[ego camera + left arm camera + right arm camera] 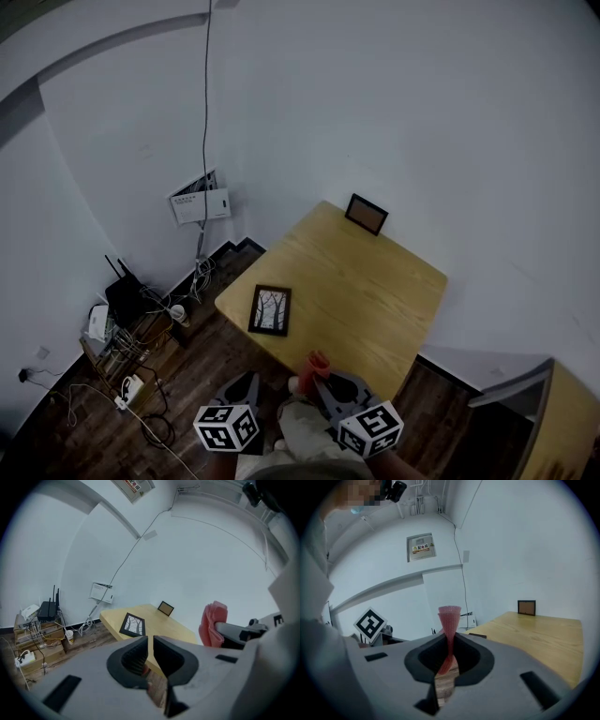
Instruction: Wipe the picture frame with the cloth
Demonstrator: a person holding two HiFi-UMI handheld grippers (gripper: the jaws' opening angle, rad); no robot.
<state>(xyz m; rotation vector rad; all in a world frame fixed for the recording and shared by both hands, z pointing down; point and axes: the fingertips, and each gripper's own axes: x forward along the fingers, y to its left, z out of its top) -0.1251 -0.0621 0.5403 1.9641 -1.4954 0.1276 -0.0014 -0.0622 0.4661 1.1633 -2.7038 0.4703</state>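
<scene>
A black picture frame with a tree print (270,310) (133,624) lies flat near the front left corner of the wooden table (366,281). A second, brown-faced frame (367,214) (165,608) (526,607) stands at the table's far edge against the wall. My right gripper (317,367) (449,658) is shut on a folded pink cloth (318,363) (449,620) (213,623), which sticks up from its jaws just short of the table's near edge. My left gripper (246,382) (150,654) hangs beside it over the floor, jaws shut with nothing between them.
Left of the table, on the dark wood floor, are a router, boxes and tangled cables (127,323) (35,630). A white wall box (200,201) hangs on the wall with a cable running up. Another wooden piece (570,422) shows at the lower right.
</scene>
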